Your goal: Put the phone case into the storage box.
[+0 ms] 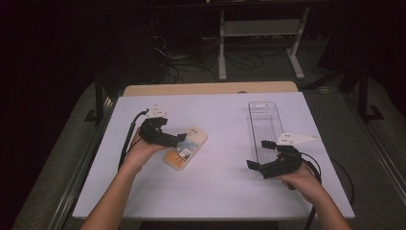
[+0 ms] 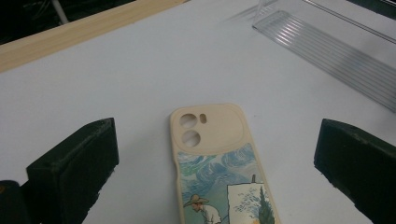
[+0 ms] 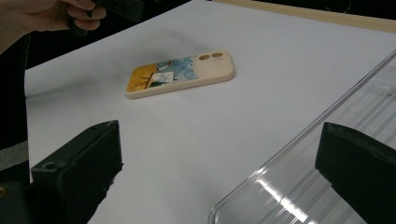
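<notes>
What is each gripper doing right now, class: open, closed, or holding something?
Left gripper: open, holding nothing, jaws either side of the phone case.
Right gripper: open, holding nothing, beside the clear tray.

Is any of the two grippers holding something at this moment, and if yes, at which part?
Nothing is held. The left gripper is open above the beige painted phone case, not touching it. The right gripper is open beside the clear plastic tray.

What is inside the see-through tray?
Nothing can be seen inside the clear tray; its ribbed floor looks bare. The right gripper covers its near corner. The phone case lies outside it, on the white table.
</notes>
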